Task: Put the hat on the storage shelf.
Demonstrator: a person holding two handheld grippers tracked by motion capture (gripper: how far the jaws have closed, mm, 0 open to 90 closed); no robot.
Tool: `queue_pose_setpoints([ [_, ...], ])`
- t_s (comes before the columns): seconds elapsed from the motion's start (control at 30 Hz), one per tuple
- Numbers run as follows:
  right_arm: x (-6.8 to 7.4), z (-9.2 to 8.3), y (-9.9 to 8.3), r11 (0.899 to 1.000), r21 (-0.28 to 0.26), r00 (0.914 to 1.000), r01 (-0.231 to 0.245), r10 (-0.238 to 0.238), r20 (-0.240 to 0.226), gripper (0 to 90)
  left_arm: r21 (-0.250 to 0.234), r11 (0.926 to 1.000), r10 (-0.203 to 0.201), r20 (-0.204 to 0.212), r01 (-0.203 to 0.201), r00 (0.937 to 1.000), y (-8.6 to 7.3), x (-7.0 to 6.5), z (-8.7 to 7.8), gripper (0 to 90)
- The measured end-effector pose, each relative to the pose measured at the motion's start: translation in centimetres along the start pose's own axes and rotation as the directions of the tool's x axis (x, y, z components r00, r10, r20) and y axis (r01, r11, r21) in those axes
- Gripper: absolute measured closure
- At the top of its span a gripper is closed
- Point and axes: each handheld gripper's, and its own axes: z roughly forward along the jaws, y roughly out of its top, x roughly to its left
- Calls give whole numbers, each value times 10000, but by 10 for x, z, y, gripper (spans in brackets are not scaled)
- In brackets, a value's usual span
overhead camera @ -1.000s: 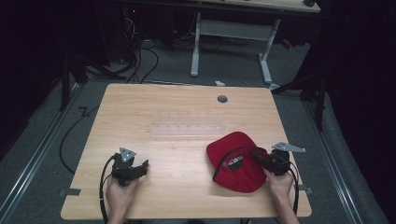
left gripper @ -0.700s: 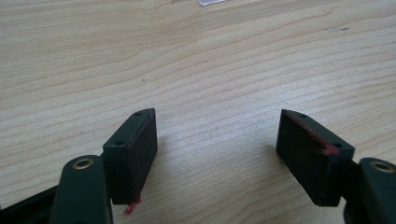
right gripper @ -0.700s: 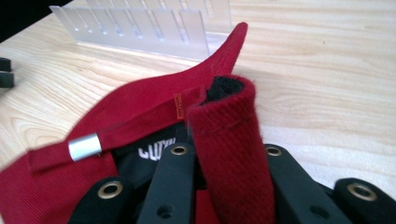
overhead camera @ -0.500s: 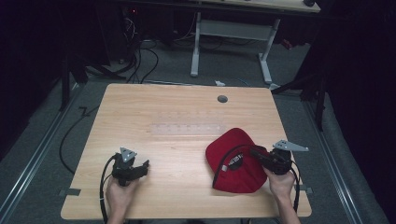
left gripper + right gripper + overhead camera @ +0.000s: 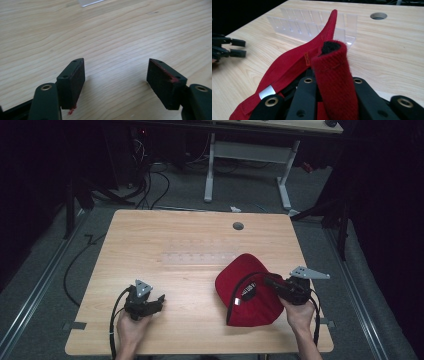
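While the right hand-held gripper (image 5: 272, 284) clamps the red cap's (image 5: 248, 290) strap (image 5: 334, 75), the left hand-held gripper (image 5: 116, 82) gapes wide over bare surface (image 5: 200, 240).

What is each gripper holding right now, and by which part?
The right gripper pinches the red cap by its strap. The left gripper is open over the table, holding nothing.

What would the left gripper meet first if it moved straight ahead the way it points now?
Probably the bare table. The left gripper is open and angled down at the wood, with nothing between its jaws. A clear plastic edge lies farther ahead, though depth is hard to judge.
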Motion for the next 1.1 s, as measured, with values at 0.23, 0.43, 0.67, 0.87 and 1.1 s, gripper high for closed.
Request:
queue_pose_setpoints([
  [0.23,10,4,11,10000,30,9995,-41,42,-320,833,120,9992,369,1041,-384,9939,7,-29,-3,299],
  [0.43,17,10,20,9999,112,9984,11,-5,-557,833,36,9972,735,1720,-752,9824,9,-52,-6,284],
  [0.67,24,16,28,9997,250,9976,-17,35,-689,833,137,9937,1051,2330,-1113,9668,9,-74,-3,266],
  [0.87,27,20,33,9996,257,9965,-84,105,-827,833,196,9908,1243,2622,-1340,9570,5,-86,0,253],
  [1.1,37,27,43,9998,218,9939,-44,68,-1102,832,242,9868,1471,2763,-1599,9498,-1,-96,4,243],
])
